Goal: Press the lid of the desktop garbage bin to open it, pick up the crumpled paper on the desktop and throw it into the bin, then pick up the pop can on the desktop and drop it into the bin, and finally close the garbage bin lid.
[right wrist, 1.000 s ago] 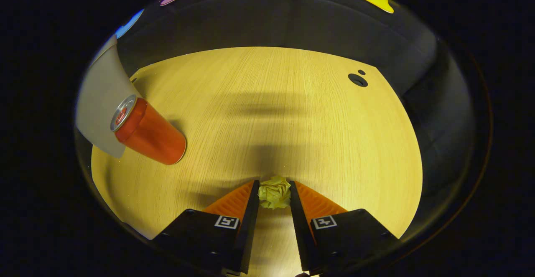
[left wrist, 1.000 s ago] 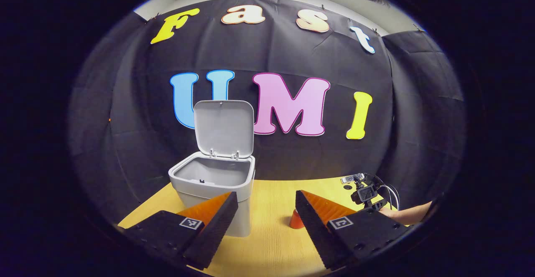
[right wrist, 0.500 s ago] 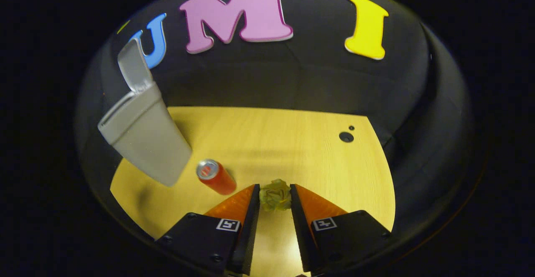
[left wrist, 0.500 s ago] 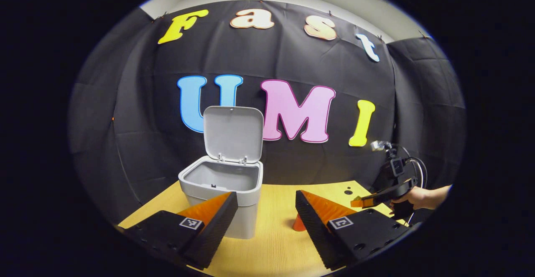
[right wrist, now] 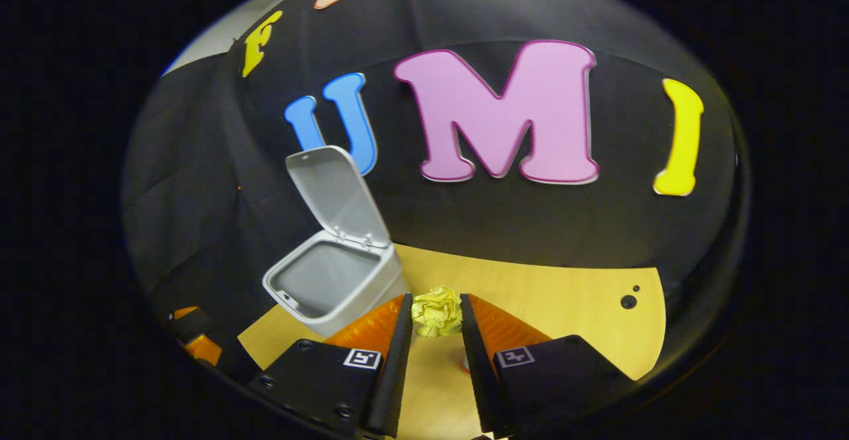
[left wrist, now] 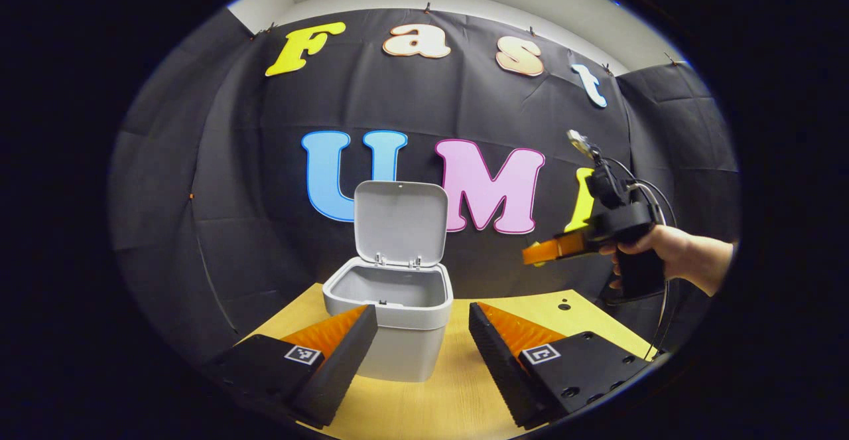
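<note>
The grey desktop bin (left wrist: 404, 337) stands on the wooden table with its lid (left wrist: 400, 221) swung upright. My left gripper (left wrist: 422, 324) hovers open just in front of it, with nothing between its fingers. The right gripper (left wrist: 538, 253) is raised in the air to the right of the bin, above rim height, held by a hand (left wrist: 653, 254). In the right gripper view, my right gripper (right wrist: 435, 300) is shut on the yellow crumpled paper (right wrist: 436, 312). The open bin (right wrist: 328, 281) lies ahead to the left. A red sliver (right wrist: 463, 363), possibly the pop can, peeks from below the paper.
The table (right wrist: 564, 294) runs to the black cloth wall at the back and has a small round hole (right wrist: 627, 302) near its far right corner. The left gripper (right wrist: 192, 344) sits low at the left edge of the right gripper view.
My right gripper has lifted the paper off the table and carried it up and toward the bin. The left gripper has shifted a little, so the bin now sits further right in its view.
</note>
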Demonstrator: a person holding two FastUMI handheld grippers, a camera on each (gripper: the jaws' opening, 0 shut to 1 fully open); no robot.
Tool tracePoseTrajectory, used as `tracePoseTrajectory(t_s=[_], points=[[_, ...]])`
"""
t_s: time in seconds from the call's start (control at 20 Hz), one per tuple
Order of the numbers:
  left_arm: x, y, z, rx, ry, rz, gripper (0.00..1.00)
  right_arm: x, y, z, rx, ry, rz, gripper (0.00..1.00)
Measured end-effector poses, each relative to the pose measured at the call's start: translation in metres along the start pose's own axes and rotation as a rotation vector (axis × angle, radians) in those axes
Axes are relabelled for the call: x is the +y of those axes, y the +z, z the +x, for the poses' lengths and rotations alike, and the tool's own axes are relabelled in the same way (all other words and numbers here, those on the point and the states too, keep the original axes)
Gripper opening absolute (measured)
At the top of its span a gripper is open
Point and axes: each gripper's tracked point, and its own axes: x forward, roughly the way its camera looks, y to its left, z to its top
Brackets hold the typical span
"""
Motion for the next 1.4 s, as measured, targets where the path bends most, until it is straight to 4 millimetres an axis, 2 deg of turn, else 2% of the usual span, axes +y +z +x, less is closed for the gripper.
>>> tracePoseTrajectory(t_s=[0.2,0.35,0.45,0.65,0.7,0.75,0.8,0.9,1.0,1.1,1.25,1.4], points=[[0.028,-0.004,-0.007,0.005,-0.003,-0.017,0.94,0.065,0.006,0.019,0.013,0.080,-0.050,0.48],[0.052,-0.007,-0.015,0.007,0.016,-0.013,0.94,0.107,-0.006,0.047,0.038,0.108,-0.068,0.47],[0.067,-0.012,-0.022,0.011,0.030,0.005,0.94,0.124,-0.020,0.066,0.064,0.109,-0.085,0.48],[0.083,-0.025,-0.030,0.034,0.031,0.019,0.94,0.134,-0.043,0.094,0.104,0.067,-0.139,0.48],[0.088,-0.030,-0.032,0.042,0.030,0.014,0.94,0.134,-0.047,0.098,0.106,0.059,-0.158,0.33],[0.089,-0.037,-0.035,0.051,0.030,0.008,0.94,0.131,-0.050,0.101,0.107,0.049,-0.172,0.48],[0.089,-0.040,-0.037,0.055,0.028,0.002,0.94,0.129,-0.052,0.104,0.103,0.045,-0.179,0.40],[0.086,-0.046,-0.036,0.063,0.018,0.004,0.94,0.123,-0.048,0.101,0.084,0.028,-0.185,1.00],[0.078,-0.053,-0.031,0.066,-0.004,0.017,0.94,0.113,-0.036,0.091,0.036,0.007,-0.181,1.00],[0.062,-0.063,-0.024,0.076,-0.046,0.030,0.94,0.091,-0.018,0.072,-0.046,-0.046,-0.185,0.99],[0.026,-0.087,-0.008,0.101,-0.117,0.031,0.94,0.041,0.002,0.031,-0.159,-0.150,-0.191,0.98],[-0.021,-0.113,0.016,0.120,-0.203,0.008,0.95,-0.015,0.005,-0.013,-0.221,-0.252,-0.175,0.97]])
